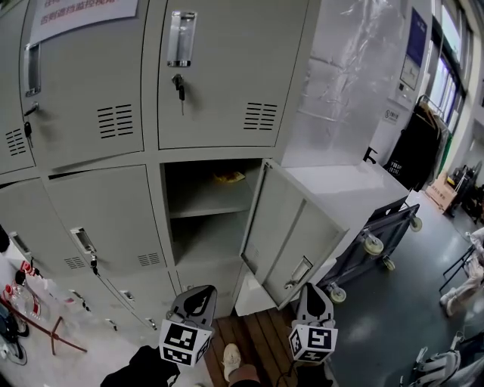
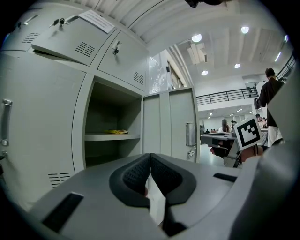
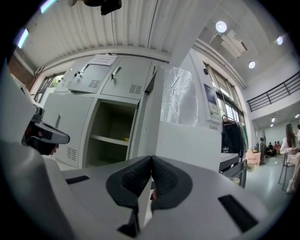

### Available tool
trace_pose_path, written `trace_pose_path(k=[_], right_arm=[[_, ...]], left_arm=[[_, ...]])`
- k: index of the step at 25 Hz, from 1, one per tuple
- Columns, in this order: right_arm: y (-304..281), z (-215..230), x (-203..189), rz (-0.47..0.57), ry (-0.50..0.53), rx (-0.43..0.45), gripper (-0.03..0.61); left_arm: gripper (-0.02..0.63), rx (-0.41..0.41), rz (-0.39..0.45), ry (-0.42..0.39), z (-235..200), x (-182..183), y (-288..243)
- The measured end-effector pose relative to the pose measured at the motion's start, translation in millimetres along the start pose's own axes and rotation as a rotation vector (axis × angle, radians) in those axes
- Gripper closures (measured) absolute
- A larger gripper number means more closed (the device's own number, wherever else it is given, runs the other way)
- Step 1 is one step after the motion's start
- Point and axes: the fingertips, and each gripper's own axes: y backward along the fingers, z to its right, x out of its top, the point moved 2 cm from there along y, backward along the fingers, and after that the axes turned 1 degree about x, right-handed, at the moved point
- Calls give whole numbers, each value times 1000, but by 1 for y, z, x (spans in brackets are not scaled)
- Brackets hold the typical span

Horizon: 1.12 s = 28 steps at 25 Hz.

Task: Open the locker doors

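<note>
Illegible red print on paper notice on locker door

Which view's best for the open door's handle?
Left gripper view: the handle faces the camera with nothing in front of it. Head view shows it small, from steeply above. Right gripper view sees the door nearly edge-on, so the handle is hidden.

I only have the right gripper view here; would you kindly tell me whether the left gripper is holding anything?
Observer: No, the left gripper has its jaws together with nothing between them.
Operator: Thank you. Does the open door have a handle? I see it edge-on.
Observer: Yes, the open door carries a recessed handle near its free edge.
Operator: And the locker left of the open one?
Observer: That neighbouring locker looks shut, with a key in its lock.
</note>
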Motion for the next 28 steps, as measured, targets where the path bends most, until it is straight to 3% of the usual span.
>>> trace_pose_path(k=[16, 28], right_arm=[[13, 13, 17, 37, -7, -20, 561], [52, -77, 40, 92, -22, 149, 561]], left_arm=[[589, -2, 18, -5, 3, 8, 2], [589, 87, 67, -21, -12, 20, 75]])
